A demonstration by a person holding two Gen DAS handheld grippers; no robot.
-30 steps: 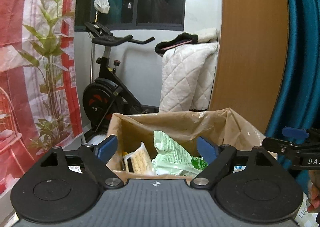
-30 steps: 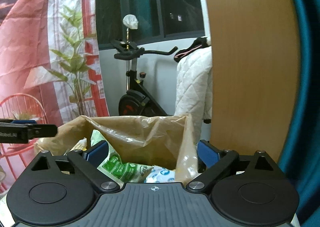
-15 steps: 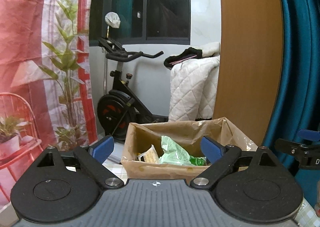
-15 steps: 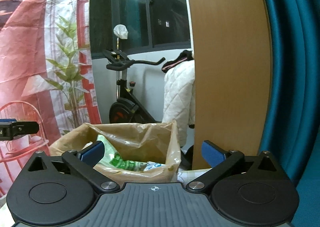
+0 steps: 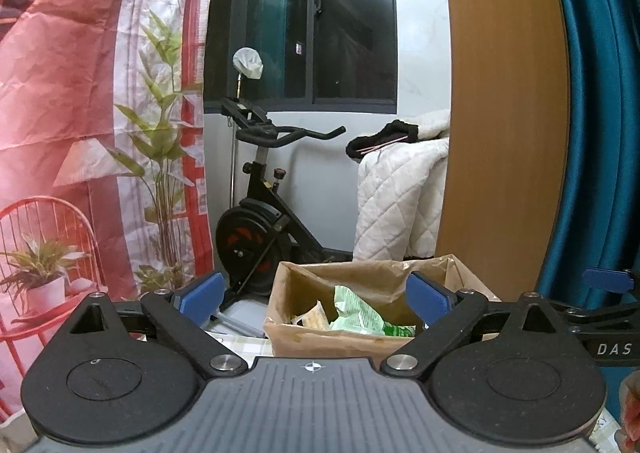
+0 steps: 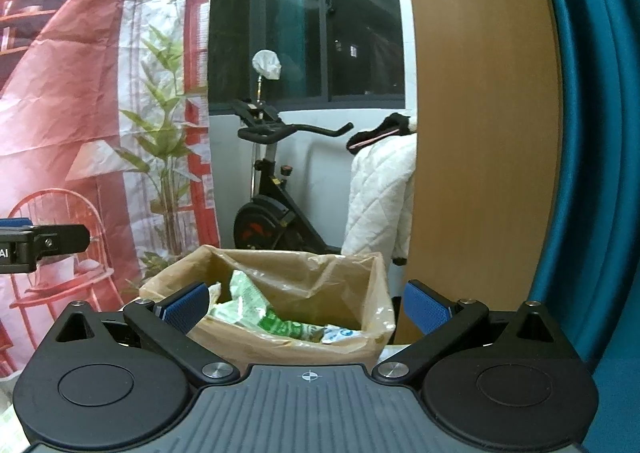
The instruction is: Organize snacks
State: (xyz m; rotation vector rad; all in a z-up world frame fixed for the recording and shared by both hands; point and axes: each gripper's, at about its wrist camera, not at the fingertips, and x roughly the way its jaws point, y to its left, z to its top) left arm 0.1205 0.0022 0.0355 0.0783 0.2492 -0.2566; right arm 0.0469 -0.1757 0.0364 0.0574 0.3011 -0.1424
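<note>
Grippers of both hands face an open brown paper bag (image 5: 320, 341) that stands on a table with a pale checked cloth (image 5: 240, 345). Left gripper (image 5: 316, 295): the jaws are opening and already stand wide, blue pads (image 5: 198, 293) well apart, nothing between them; the bag lies beyond the fingertips and is not touched. Right gripper (image 6: 306, 309): the jaws stand fully spread, blue pads (image 6: 426, 311) clear of the bag rim, nothing held. Bag contents, left wrist view: a crumpled green snack packet (image 5: 360, 317) near the middle and a pale cracker packet (image 5: 310, 319) just beside it on its left, both below the rim. Bag contents, right wrist view: the green packet (image 6: 256, 307) leans toward the left wall, and a white-and-blue packet (image 6: 340, 333) lies at the front right corner. A thin plastic liner folds over the bag's right edge in the right wrist view. Each camera catches the tip of the other gripper at the frame edge: the right one at far right in the left wrist view, the left one at far left in the right wrist view. Background: an exercise bike (image 5: 260, 221) under a dark window (image 5: 320, 17), a white quilted blanket (image 5: 400, 197) draped beside it, a wooden panel (image 5: 500, 101), a teal curtain (image 5: 600, 113), and a red printed backdrop with plants (image 5: 80, 113) on the left.
</note>
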